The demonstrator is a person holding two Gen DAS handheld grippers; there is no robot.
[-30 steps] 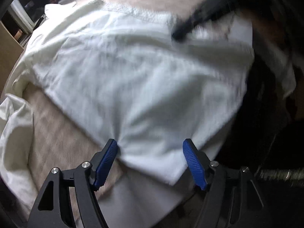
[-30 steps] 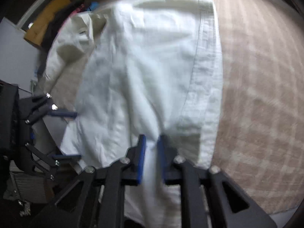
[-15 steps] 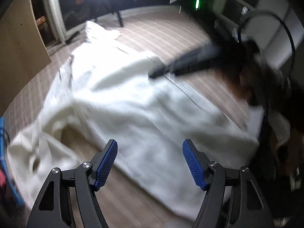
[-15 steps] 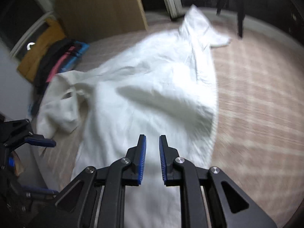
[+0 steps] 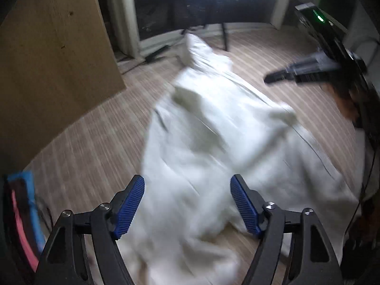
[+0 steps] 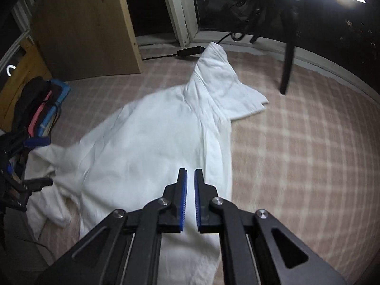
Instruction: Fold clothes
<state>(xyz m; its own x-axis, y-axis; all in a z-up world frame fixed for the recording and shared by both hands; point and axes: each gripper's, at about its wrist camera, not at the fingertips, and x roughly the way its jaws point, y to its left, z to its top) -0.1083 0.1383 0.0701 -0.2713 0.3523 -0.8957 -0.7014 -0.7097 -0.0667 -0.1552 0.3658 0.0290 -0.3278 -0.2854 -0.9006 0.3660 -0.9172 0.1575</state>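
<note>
A: Left wrist view?
B: My left gripper (image 5: 187,207) jaws are spread, empty, above the white garment (image 5: 213,142), rumpled on the floor (image 5: 83,147).

A: Right wrist view?
B: My right gripper (image 6: 190,199) jaws are nearly closed, holding nothing. Garment: light, limp; grip hems or corners.

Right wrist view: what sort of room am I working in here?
Likely a room at home, at night: a white garment spread on a checked carpet, a dark window behind, clothes piled at the left.
</note>
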